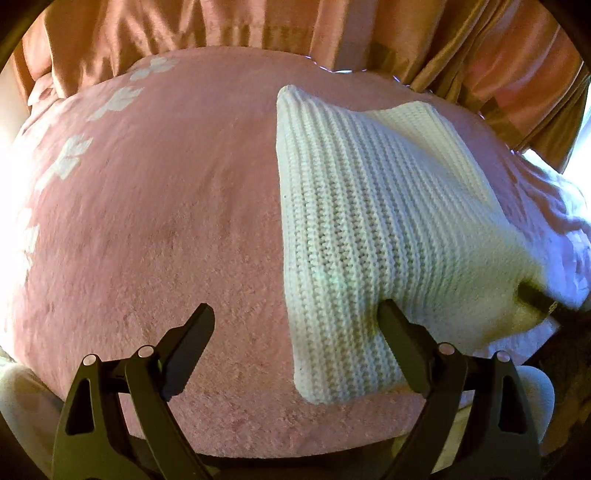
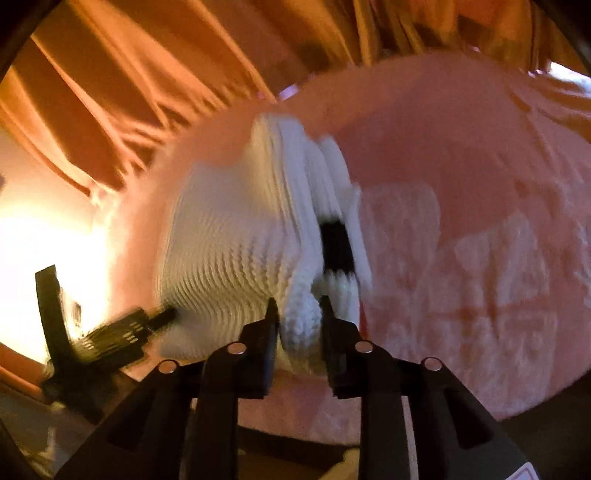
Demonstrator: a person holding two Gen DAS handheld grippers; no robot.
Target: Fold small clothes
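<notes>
A cream ribbed knit garment [image 1: 373,229] lies on a pink fleece blanket [image 1: 166,221], its right edge pulled up and over. My left gripper [image 1: 295,314] is open above the garment's near left edge, its right finger [image 1: 399,332] over the knit. My right gripper [image 2: 297,314] is shut on a thick folded edge of the knit garment [image 2: 236,240], which has a black band [image 2: 336,243]. The right gripper's tip also shows at the right edge of the left wrist view [image 1: 535,297], and the left gripper shows at the left of the right wrist view [image 2: 92,332].
Orange-pink curtains [image 1: 258,26] hang behind the bed. The blanket carries white paw prints [image 1: 114,101] along its left side and large white patterns [image 2: 480,266] on its right. Bright window light glares at the left [image 2: 33,258].
</notes>
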